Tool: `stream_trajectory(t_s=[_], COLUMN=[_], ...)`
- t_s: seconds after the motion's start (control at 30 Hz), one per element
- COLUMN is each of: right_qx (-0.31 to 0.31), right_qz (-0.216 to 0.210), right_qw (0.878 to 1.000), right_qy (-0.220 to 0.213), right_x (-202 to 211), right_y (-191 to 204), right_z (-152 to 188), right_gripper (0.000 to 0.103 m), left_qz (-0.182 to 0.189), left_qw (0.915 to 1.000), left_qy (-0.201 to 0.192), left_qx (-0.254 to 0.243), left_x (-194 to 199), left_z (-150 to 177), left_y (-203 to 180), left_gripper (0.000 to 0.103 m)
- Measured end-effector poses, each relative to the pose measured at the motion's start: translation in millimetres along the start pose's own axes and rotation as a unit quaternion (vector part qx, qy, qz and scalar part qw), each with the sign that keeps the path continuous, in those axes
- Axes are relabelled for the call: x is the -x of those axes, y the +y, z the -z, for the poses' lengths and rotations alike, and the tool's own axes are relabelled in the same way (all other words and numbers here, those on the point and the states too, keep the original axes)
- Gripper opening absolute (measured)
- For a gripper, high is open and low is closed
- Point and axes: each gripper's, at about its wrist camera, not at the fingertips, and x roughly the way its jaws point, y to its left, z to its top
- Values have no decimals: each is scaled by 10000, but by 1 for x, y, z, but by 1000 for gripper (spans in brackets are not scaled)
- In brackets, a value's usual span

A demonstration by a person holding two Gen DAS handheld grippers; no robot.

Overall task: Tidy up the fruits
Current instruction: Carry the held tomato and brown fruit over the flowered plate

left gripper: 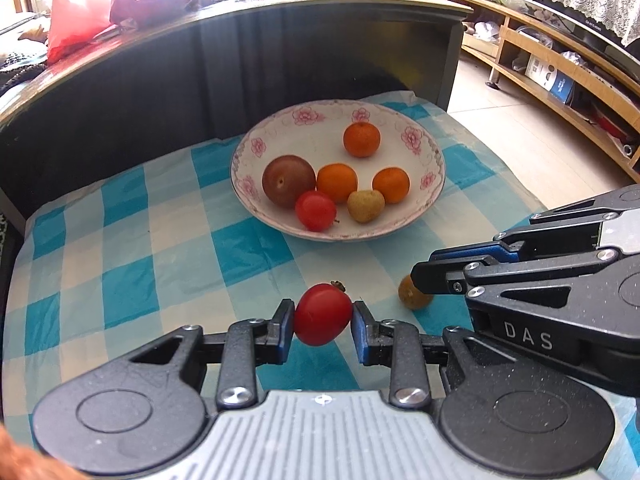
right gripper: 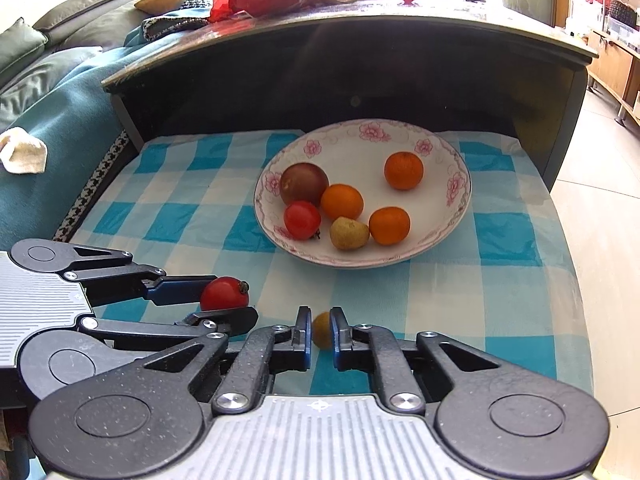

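Note:
My left gripper (left gripper: 323, 316) is shut on a red tomato (left gripper: 322, 314) just above the blue checked cloth; it shows in the right wrist view (right gripper: 224, 294) too. My right gripper (right gripper: 320, 330) is shut on a small yellow-brown fruit (right gripper: 321, 330), also seen in the left wrist view (left gripper: 412, 294). A white floral bowl (left gripper: 400, 124) stands beyond both grippers and holds three oranges, a dark plum (left gripper: 288, 180), a red tomato (left gripper: 315, 210) and a yellow-brown fruit (left gripper: 365, 206).
A dark table (left gripper: 280, 12) overhangs the far side of the cloth, with a red bag (left gripper: 76, 16) and more fruit on top. A sofa with a teal blanket (right gripper: 52, 120) is at the left. Wooden shelves (left gripper: 560, 76) and tiled floor lie to the right.

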Motion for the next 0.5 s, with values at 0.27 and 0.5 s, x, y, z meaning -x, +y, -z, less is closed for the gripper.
stream_trajectory(t_s=[0.27, 0.5], right_qx=[-38, 25], right_qz=[-48, -54], right_qw=[10000, 10000], right_qy=[-5, 64], right_x=[1, -4], right_y=[-4, -12], right_z=[-1, 7], right_gripper=[1, 3], left_qz=[-12, -76], left_qw=[9999, 9999], left_qy=[42, 132], left_qx=[-122, -80], left_x=[-3, -6], left_z=[2, 8], left_y=[-2, 7], left_gripper=[39, 39])
